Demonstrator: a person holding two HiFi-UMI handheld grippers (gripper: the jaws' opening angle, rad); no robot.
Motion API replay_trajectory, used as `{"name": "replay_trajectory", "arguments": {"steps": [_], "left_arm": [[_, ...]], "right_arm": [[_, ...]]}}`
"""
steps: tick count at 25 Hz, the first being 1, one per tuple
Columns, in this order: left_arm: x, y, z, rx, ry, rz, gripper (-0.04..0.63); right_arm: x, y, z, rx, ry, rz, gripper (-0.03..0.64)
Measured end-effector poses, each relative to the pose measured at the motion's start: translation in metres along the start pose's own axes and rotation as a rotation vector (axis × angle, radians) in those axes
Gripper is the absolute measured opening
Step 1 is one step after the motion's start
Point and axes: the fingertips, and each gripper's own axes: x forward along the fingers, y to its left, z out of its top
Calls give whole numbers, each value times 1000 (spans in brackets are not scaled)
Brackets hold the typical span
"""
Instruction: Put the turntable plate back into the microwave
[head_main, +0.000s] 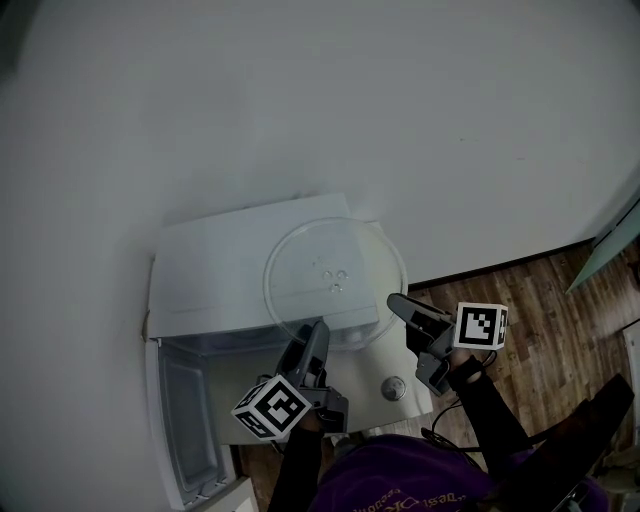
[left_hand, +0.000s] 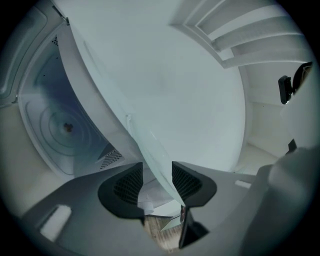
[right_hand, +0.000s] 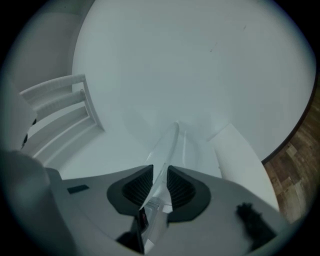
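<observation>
Over the open white microwave (head_main: 210, 270), held the glass turntable plate (head_main: 335, 275) by its edge, with the left gripper (head_main: 318, 332) clamped on the near rim and the right gripper (head_main: 396, 301) clamped on the right-hand rim. Had not yet put it inside; showed it tilted outside the cavity (left_hand: 45, 120), apart from the bare floor and its centre hub (left_hand: 67, 127). Remained, by this reckoning, to lower, level and slide the glass in, then seat it on the hub.
</observation>
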Motion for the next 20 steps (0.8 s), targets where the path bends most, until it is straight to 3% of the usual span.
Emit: {"name": "replay_trajectory", "arguments": {"steps": [5,8,13,17,20], "left_arm": [[-9,-1,-10,-51,-7,-33,176],[-17,-4,-14,-75,-36,-48,100],[-42,-8,-23,-151,-88,-71,86],[-73,-17,-20,-259,-216,-142,64],[-100,-25,-12,-265,-313,-187,52]], "right_arm": [[-24,5,-13,-19,32,25,78],[-28,14,-23,-64,50,40,74],[-34,26,-36,-94,75,70,71],[-33,39,-57,-118,137,113,80],[-31,49,-78,-142,189,145,91]]}}
